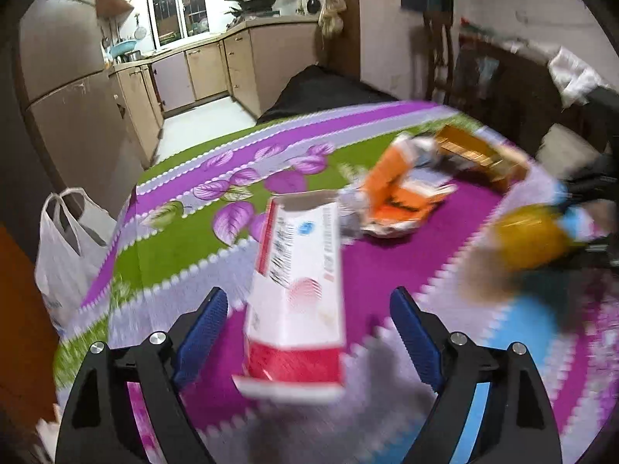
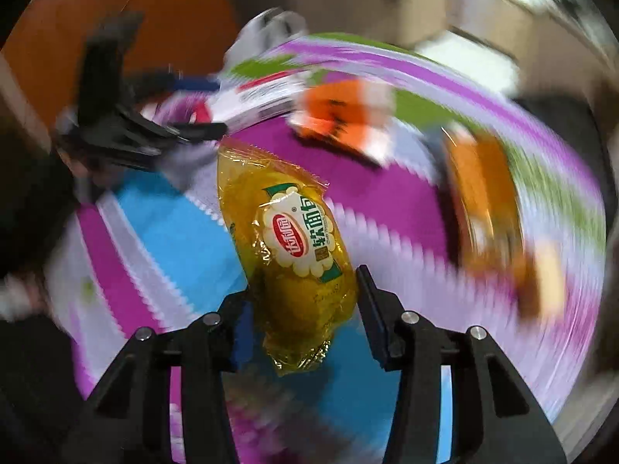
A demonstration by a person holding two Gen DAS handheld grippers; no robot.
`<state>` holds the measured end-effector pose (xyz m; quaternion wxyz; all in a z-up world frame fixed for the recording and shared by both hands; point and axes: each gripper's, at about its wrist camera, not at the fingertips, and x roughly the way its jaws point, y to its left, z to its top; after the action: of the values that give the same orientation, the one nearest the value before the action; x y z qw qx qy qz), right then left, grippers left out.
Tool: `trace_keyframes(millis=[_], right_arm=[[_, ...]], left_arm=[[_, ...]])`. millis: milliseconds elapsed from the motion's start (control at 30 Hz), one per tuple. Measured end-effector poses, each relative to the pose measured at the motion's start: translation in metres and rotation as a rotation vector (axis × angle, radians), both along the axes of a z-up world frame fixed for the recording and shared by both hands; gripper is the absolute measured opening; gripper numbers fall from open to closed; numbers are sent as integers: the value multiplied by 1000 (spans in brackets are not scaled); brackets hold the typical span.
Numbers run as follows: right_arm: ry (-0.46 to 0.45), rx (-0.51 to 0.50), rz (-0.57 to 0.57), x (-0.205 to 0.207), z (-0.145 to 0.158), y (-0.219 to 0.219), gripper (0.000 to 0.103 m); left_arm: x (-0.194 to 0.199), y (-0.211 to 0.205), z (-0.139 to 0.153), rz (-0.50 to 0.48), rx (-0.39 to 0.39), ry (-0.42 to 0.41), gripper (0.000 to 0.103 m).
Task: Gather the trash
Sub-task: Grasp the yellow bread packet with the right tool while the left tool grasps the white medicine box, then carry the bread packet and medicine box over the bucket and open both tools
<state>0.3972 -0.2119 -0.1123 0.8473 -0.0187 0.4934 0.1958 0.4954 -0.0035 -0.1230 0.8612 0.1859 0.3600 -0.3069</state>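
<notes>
A purple, green and white leaf-patterned bedspread (image 1: 201, 178) is filling both views, with a white plastic carrier bag (image 1: 65, 247) hanging at its left edge. At lower centre of the left view, the left gripper (image 1: 309, 309) is standing wide open around a red-and-white cardboard box (image 1: 301, 290), its blue pads (image 1: 205, 328) clear of it. At lower centre of the right view, the right gripper (image 2: 305, 309) is clamping a yellow plastic snack wrapper (image 2: 286, 255).

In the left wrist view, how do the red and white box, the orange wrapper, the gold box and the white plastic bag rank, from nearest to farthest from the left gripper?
From the left gripper:
1. Red and white box: between the open fingers, untouched.
2. Orange wrapper: beyond the box, to the right.
3. Gold box: farther back right.
The white plastic bag hangs off the bed's left edge; its rank against the wrapper is too close to call.
</notes>
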Motion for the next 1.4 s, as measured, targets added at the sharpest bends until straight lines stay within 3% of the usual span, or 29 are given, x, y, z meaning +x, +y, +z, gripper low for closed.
trace_keyframes(millis=[100,133,167,200,300,400,533,567,633,700,833,967,1033,1200,1267,1300,1400], right_arm=[[37,12,-199,-36,-8,-15,45],[38,-9,-254,-48,-9,-18,45],[30,-26,-324,-65,-8,-22,45],[21,-25,-361,-75,-7,-25,45],[-20,-18,-484,-105,0,-36,45],[-38,54,-588,-132,6,-56,45],[-15,93,-661,-138,-14,-42,48],[-8,109,-660,-138,-18,-41,49],[-19,111,-660,-140,-21,-37,61],[-31,133,-660,-143,-21,-36,69],[-113,39,-610,-151,-10,-35,79],[-231,-135,-392,-150,-4,-25,79],[-244,-173,-290,-143,-7,-24,79],[-207,-111,-160,-128,-17,-30,79],[-195,-94,-162,-123,-22,-31,72],[-195,-79,-160,-123,-25,-31,63],[-209,-45,-188,-132,-27,-26,57]], left_arm=[[18,-7,-11,-3,14,50,77],[20,-6,-10,-8,-13,72,67],[22,-7,-10,-11,-26,85,51],[21,-7,-8,-4,-27,86,46],[-2,-6,-7,17,-23,87,44],[-45,-3,-3,48,-25,77,44],[-107,-3,1,143,-13,16,46],[-122,-4,0,166,-16,-1,47],[-137,-5,-3,192,-11,-33,48],[-145,-9,-8,214,24,-85,56],[-147,-6,-11,230,7,-68,61],[-143,-2,-15,230,-19,-41,64],[-144,0,-15,227,-25,-38,64],[-138,-1,-19,216,-29,8,64],[-137,0,-19,220,-38,20,62],[-137,1,-19,216,-45,27,58],[-140,-1,-19,208,-53,29,47]])
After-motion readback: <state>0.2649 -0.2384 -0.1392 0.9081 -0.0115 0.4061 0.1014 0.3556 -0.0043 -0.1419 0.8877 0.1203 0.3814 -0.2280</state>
